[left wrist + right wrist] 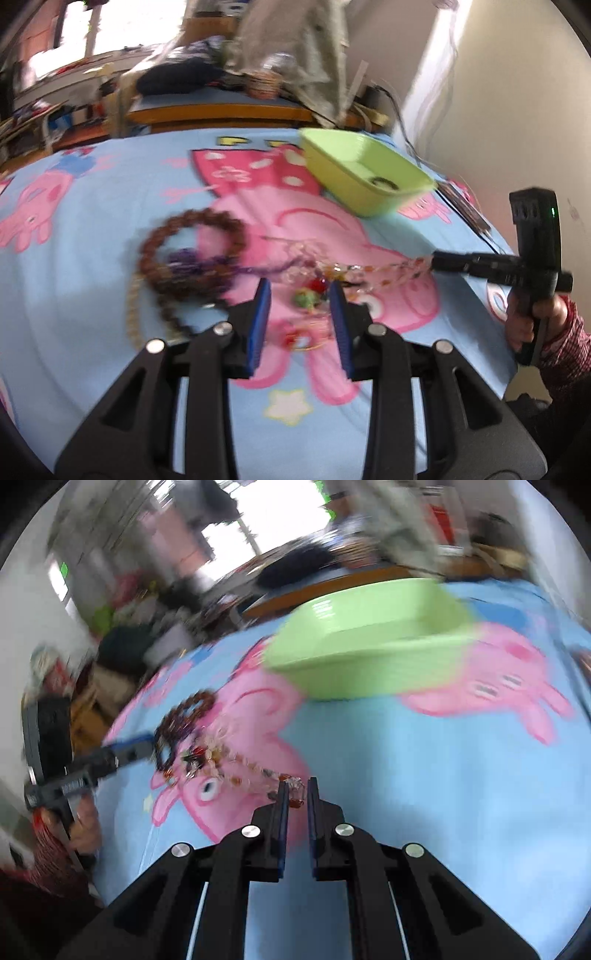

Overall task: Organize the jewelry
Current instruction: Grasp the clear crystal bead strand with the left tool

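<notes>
Blurred views over a light-blue blanket printed with pink cartoon pigs, spread flat. Near its middle, a tangled heap of jewelry: a round bracelet of dark brown wooden beads to the left, a purple beaded strand lying across it, a pale cream bead string trailing below, and a long strand of clear, amber and orange beads stretching rightward. Left gripper, black with blue pads, hovering low over the heap, fingers parted, with small red and green charms between them but not pinched. Right gripper, black with dark blue pads, fingers drawn nearly together, nipping the end of that clear-and-amber strand at the tips. Beyond the heap, a shallow lime-green rectangular plastic tray resting on the blanket, well apart from the beads, with a small dark ring inside. At the frame edge, a hand in a red checked sleeve gripping the right handle.
</notes>
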Motion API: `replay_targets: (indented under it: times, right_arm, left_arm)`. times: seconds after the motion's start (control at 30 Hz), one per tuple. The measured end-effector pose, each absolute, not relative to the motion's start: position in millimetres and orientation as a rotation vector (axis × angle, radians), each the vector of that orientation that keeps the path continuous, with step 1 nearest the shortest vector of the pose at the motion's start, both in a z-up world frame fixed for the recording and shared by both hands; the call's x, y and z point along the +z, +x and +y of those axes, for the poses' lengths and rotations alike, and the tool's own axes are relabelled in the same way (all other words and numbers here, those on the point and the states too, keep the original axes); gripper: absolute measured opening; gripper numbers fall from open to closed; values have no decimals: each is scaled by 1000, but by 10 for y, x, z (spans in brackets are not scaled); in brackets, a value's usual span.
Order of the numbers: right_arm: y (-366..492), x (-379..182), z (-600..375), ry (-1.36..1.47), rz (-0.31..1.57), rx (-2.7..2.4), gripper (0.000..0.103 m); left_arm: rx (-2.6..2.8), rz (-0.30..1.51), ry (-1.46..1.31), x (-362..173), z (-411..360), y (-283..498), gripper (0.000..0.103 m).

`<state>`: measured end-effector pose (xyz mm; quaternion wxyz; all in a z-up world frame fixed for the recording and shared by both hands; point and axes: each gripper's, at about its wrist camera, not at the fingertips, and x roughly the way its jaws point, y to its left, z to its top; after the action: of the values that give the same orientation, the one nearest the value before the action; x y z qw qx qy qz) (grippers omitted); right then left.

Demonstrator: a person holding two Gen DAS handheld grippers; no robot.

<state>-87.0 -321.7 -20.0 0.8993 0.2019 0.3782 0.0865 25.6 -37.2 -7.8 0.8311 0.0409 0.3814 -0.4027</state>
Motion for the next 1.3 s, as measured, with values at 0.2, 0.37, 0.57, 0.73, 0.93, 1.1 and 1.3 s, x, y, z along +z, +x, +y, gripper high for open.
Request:
replay_targets:
  times: [0.2, 0.37, 0.57, 0.73, 0.93, 1.1, 1.3]
  right_arm:
    - [-1185, -213, -3614, 436, 731, 15, 0]
    - [-1350, -133, -3729, 457, 636, -19, 33]
    - [-1173, 41, -3309, 260, 656, 119, 26]
    - [-813, -29, -2812, 57, 750, 212, 0]
    - [-504, -211, -2650, 8, 829, 240, 0]
    - [-611, 174, -2814, 208, 731, 329, 0]
    - [-700, 756, -2913, 340, 614, 425, 0]
  left_arm:
    - [-944, 811, 181, -109, -891, 118, 40]
    - [-972, 822, 218, -150, -1160, 82, 40]
    - [-991, 818, 279, -196, -1348, -1, 40]
    - [-975, 832, 261, -229, -1296, 4, 40]
    - [-942, 828, 240, -202, -1144, 45, 40]
    - [-948, 782, 236, -74, -1148, 32, 48]
    - [-1031, 683, 213, 233, -1307, -54, 64]
